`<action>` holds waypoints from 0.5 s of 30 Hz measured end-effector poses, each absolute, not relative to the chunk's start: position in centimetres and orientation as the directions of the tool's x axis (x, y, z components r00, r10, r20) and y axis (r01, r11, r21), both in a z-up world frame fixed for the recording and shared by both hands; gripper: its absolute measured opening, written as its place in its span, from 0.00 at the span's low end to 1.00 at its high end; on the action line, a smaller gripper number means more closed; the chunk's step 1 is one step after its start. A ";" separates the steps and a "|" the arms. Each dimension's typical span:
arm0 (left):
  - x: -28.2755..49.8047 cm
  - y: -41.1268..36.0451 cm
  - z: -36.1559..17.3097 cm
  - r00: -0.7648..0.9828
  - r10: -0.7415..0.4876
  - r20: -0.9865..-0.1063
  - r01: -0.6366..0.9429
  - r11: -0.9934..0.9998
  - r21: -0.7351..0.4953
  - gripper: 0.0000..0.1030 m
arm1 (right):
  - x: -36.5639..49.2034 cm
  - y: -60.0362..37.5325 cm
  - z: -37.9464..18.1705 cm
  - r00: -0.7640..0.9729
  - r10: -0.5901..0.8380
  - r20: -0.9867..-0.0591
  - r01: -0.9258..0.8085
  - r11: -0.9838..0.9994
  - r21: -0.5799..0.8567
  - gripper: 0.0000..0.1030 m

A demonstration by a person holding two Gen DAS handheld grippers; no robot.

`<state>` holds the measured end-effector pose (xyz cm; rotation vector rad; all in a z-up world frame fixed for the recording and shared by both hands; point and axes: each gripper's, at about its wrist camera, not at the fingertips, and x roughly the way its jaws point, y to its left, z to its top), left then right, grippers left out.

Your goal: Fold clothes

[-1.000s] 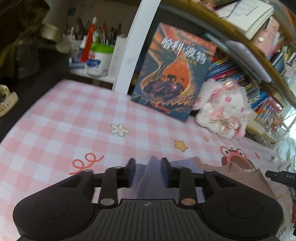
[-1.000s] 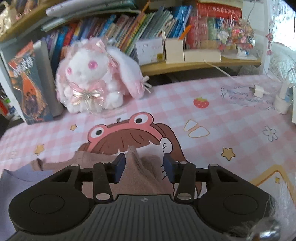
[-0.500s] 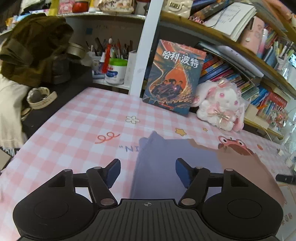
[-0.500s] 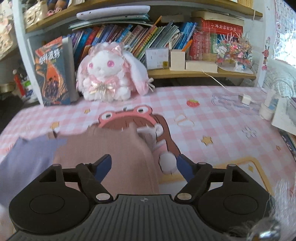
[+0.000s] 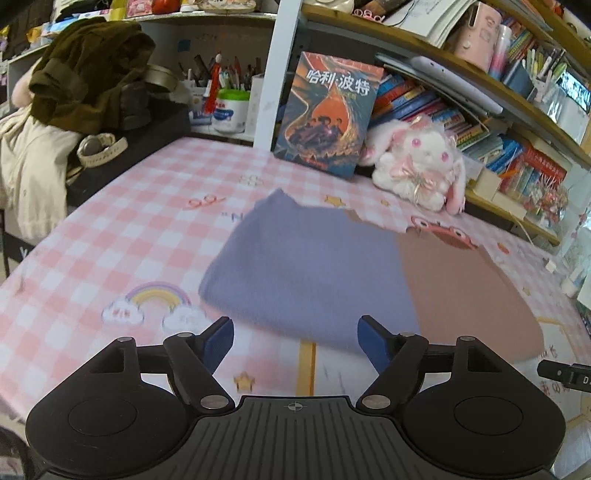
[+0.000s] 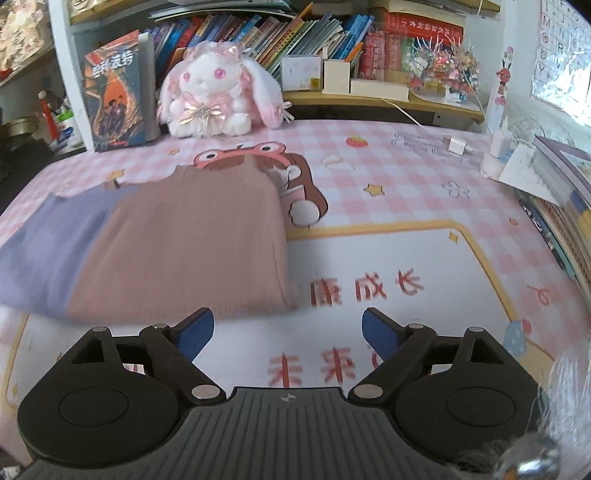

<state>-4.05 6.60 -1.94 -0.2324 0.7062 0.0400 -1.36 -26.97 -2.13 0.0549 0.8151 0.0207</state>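
Left wrist view: my left tongs (image 5: 295, 341) hang spread and empty, having just been opening, as have my right tongs (image 6: 288, 332). Soft, limp two-tone garment (image 5: 314, 266) lies on the tabletop (image 5: 110, 240); I would pinch its near hem.

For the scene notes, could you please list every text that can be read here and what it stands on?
"哈利·波特": cover of the book leaning against the shelf post.
"成长": red print on the tablecloth, upside down to the camera.
"未来": red print nearer on the tablecloth, blurred.
Letters on the wall chart: too blurred.
Book spines and the white tub: too small.

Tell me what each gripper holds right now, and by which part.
Nothing. The left gripper and right gripper have just been opening and stand empty; the purple-and-brown garment lies flat on the tablecloth.
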 end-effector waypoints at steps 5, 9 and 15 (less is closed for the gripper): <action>-6.1 5.5 -2.4 0.752 -0.030 -0.659 -0.133 0.972 -0.196 0.74 | -3.6 -27.0 -2.6 0.673 0.068 -0.736 -0.031 0.997 0.064 0.85; -7.3 4.8 -2.6 0.745 -0.025 -0.667 -0.138 0.972 -0.191 0.75 | -4.9 -26.8 -2.8 0.668 0.092 -0.739 -0.067 0.996 0.063 0.85; -8.5 3.1 -3.5 0.701 -0.007 -0.713 -0.164 0.972 -0.171 0.76 | -6.3 -26.7 -2.8 0.668 0.117 -0.735 -0.097 0.993 0.071 0.85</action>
